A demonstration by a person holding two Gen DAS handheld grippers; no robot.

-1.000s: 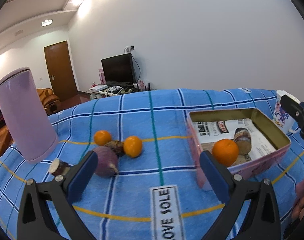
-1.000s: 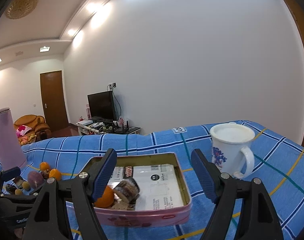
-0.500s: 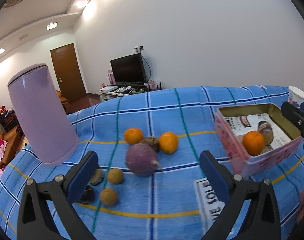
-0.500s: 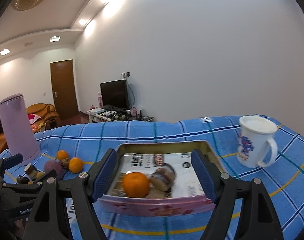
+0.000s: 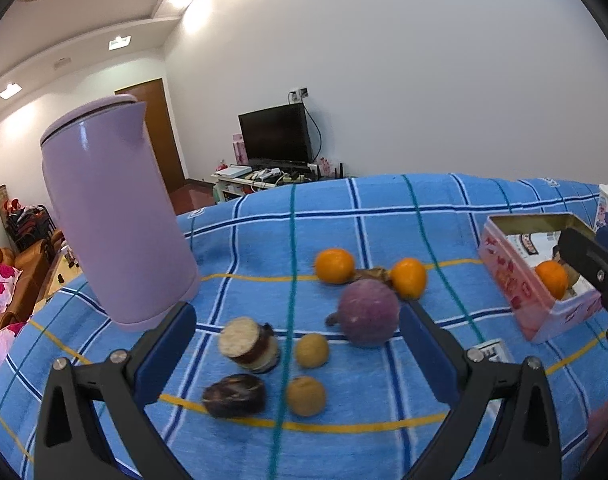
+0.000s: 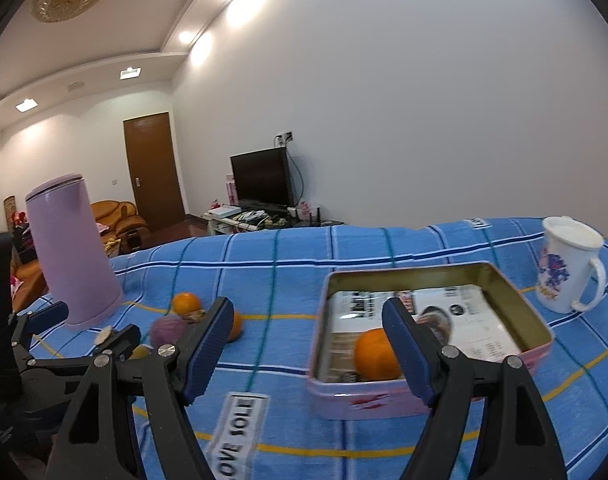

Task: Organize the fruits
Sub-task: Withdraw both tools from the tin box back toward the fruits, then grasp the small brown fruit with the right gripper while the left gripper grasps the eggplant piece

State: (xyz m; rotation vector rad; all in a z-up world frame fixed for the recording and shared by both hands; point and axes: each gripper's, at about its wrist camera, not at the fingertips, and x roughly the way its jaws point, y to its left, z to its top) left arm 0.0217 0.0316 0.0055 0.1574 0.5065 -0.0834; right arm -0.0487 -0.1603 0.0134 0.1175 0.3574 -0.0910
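Left wrist view: left tool (image 5: pixel 296 354), jaws wide and empty, has swung from the pink rectangular tin (image 5: pixel 537 292) toward loose fruits, round purple fruit (image 5: pixel 368 312) nearest, awaiting pickup.

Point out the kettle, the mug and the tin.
kettle (image 5: pixel 116 216), left wrist view, middle of its lilac body
mug (image 6: pixel 559 268), right wrist view, its printed side
tin (image 6: pixel 367 400), right wrist view, its pink near wall
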